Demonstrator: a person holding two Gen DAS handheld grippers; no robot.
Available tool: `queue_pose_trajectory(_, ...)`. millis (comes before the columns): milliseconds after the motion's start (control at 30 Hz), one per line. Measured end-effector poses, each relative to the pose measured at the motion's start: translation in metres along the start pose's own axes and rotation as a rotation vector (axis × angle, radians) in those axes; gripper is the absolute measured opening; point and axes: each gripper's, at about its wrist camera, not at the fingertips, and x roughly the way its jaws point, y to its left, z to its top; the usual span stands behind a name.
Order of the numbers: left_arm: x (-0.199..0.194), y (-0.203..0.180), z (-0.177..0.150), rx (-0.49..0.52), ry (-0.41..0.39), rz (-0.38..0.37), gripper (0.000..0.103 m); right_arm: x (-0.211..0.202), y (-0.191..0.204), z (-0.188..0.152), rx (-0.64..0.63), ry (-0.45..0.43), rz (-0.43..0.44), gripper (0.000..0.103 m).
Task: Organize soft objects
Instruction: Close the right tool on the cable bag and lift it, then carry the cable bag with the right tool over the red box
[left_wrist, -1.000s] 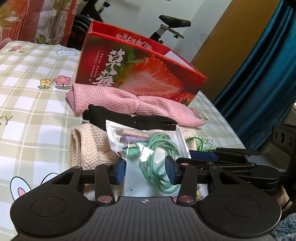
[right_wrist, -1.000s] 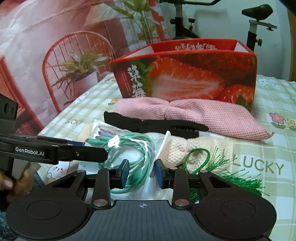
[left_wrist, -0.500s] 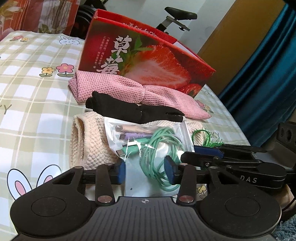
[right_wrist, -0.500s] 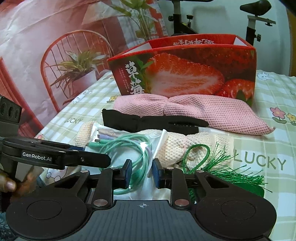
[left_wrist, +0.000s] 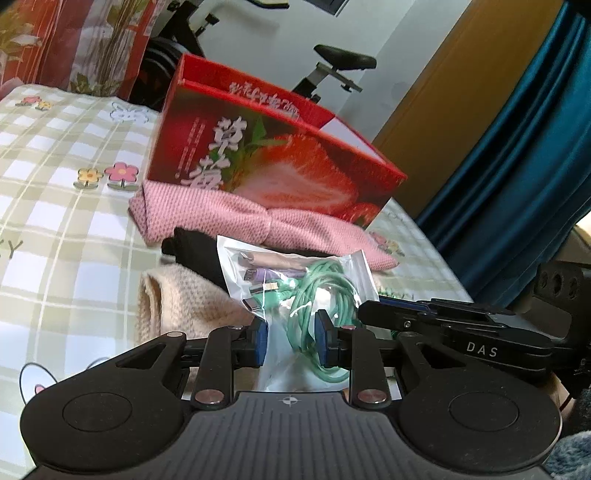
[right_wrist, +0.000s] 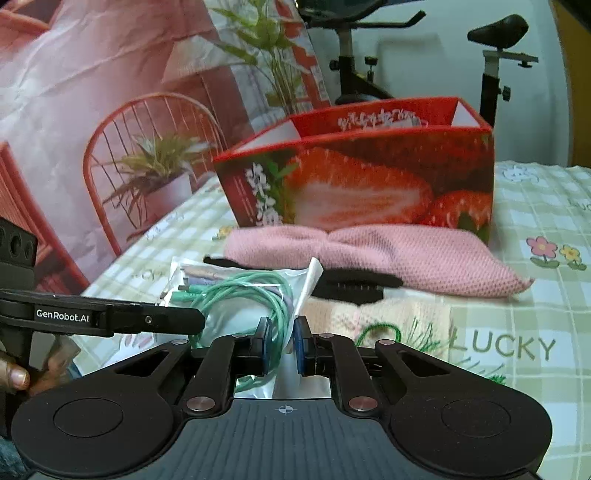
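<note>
Right gripper: blue-padded fingers nearly closed, pinching the near edge of a clear crinkly plastic bag that holds a coiled green cable. Left gripper: fingers spread wider, one pad on each side of the same bag; whether the pads actually touch the plastic is hard to tell. In the left view the bag stands raised and tilted, glossy, with the green cable looped inside and small purple and metal plug ends near its top. The right gripper's black arm reaches in from the right of that view.

Under and behind the bag: a cream knitted cloth, nubby, folded, lying flat on the bench. Across it a black fabric piece, long and flat, maybe a glove. Right of the cream cloth a green string tassel, thin loop plus fringe, blurred. Further back a pink waffle-knit cloth, pinched at the middle like a bow, lying against a red cardboard strawberry box, open-topped, rectangular, glossy print. Bench cover is a green-and-white check cloth with flower and bunny prints. Exercise bike behind the box.
</note>
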Motion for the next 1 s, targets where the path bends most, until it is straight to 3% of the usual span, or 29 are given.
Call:
queue_pose_trajectory(200,-0.01,-0.008,0.022,0.034,-0.043,-0.011,0.027,-0.008,0.002,0.018,-0.02,-0.057,0.009,0.011)
queue_pose_trajectory(400,-0.011,-0.023,0.067,0.099,-0.101,-0.021,0.027,-0.013,-0.002,0.056,-0.052,-0.139,-0.002,0.011)
queue_pose_trajectory(633,0.01,-0.028,0.122,0.094,-0.153,-0.048,0.027,-0.006,-0.021,0.117,-0.07,-0.227,-0.034,0.011)
queue_pose_trajectory(1000,0.056,-0.014,0.176,0.1,-0.17,-0.022,0.027,0.039,-0.058,0.178,-0.087,-0.251,-0.095,0.011)
